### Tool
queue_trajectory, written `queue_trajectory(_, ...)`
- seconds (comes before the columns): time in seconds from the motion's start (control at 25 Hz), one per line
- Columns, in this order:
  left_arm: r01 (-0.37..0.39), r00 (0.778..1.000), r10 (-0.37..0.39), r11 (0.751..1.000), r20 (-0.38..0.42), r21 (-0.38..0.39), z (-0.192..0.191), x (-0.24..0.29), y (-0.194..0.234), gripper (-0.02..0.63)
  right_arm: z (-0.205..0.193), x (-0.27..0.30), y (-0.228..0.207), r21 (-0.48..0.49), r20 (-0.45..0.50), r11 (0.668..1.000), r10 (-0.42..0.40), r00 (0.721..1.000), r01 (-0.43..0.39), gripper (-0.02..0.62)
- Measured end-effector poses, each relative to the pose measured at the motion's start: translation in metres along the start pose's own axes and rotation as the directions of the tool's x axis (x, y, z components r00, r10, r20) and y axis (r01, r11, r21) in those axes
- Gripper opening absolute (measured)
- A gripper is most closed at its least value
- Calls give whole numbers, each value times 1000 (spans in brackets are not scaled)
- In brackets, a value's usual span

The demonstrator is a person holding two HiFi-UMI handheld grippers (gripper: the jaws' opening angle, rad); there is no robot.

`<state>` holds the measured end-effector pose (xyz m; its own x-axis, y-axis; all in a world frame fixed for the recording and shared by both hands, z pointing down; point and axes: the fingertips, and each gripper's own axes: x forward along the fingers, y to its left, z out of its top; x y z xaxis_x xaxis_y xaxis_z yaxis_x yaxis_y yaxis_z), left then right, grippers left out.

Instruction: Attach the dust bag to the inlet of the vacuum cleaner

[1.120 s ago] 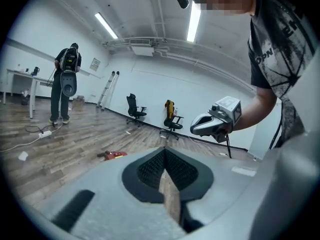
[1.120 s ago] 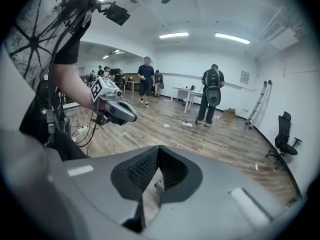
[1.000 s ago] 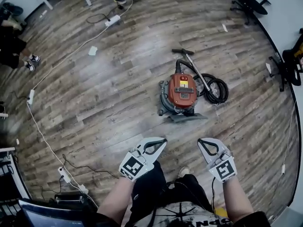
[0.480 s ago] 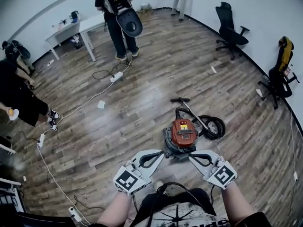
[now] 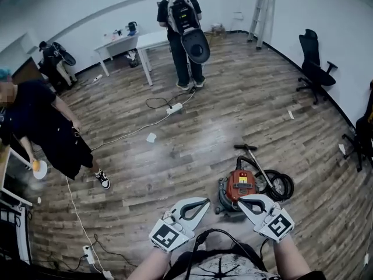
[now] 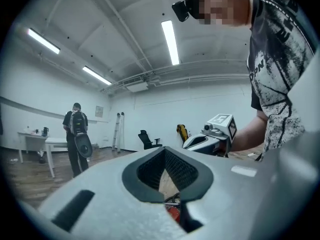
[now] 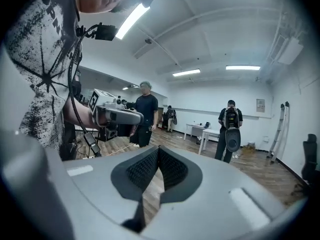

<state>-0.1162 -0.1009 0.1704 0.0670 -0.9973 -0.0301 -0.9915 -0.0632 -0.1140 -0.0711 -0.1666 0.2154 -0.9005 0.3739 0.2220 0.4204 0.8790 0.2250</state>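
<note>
A red vacuum cleaner with a grey base stands on the wooden floor, its black hose coiled at its right. No dust bag shows in any view. My left gripper is held at waist height, left of the vacuum, jaws shut and empty. My right gripper hangs in front of the vacuum, also shut with nothing in it. In the left gripper view, the shut left gripper points level at the room, with the right gripper's marker cube beside it. The right gripper shows shut too.
A person with a backpack vacuum stands by white tables at the back. Another person stands at the left. Cables and a power strip cross the floor. Office chairs line the right wall, and a ladder leans at the back.
Both grippers have risen and stayed shut. The head view has tilted up from the floor, so the room's back and the people came into view and the vacuum slid lower in the picture.
</note>
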Motion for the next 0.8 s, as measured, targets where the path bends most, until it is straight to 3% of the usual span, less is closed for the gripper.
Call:
queue_trajectory(0.24,-152,987,146,984,-68,-94,3,18,-20,3,9,-26,-15,-17,84,995,102,991,-101,6)
queue_trajectory(0.44,-195,980,197,977,8,-81,15,41,-42,3,12,-51,-32,0,157,992,127,979,-128,6)
queue_trajectory(0.52,-205,979,205,975,-6,-85,15,47,-48,3,10,-60,-37,46,157,990,123,980,-132,6)
queue_trajectory(0.68,-263,961,253,961,-109,-86,4,52,-50,3,2,-71,-42,42,166,988,142,976,-151,6)
queue_trajectory(0.8,-239,970,232,967,-78,-91,1,59,-52,3,-8,-74,-46,87,139,988,113,984,-126,6)
